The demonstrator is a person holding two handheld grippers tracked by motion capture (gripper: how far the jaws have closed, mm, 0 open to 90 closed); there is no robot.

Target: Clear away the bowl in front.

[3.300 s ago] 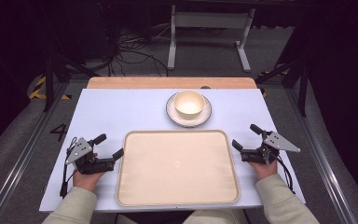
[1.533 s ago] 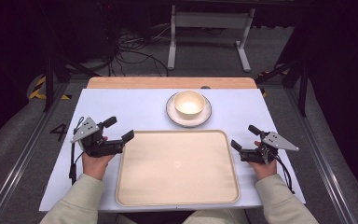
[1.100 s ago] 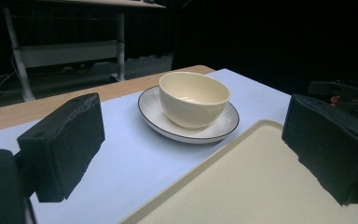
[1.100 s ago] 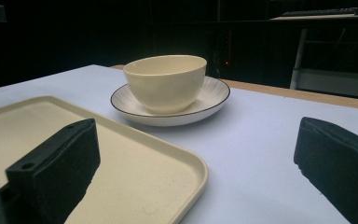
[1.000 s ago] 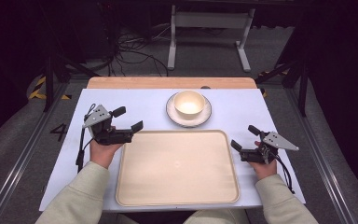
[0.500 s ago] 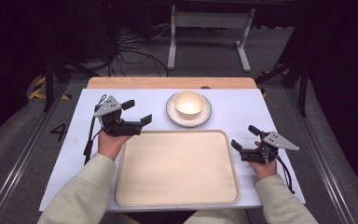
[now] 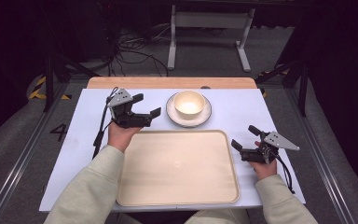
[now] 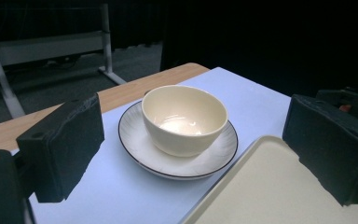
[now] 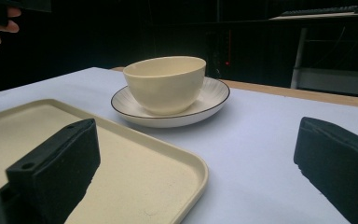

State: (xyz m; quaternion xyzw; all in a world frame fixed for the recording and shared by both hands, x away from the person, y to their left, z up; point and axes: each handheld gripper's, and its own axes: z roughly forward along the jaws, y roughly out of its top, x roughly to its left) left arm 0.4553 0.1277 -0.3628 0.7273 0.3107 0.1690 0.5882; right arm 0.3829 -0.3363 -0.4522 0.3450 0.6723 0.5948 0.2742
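Dark room, grey floor (image 7: 18,154), perhaps a white metal stand (image 7: 209,21) behind.

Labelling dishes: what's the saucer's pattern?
White saucer with fine grey radial streaks and a dark rim line; left gripper view shows it best.
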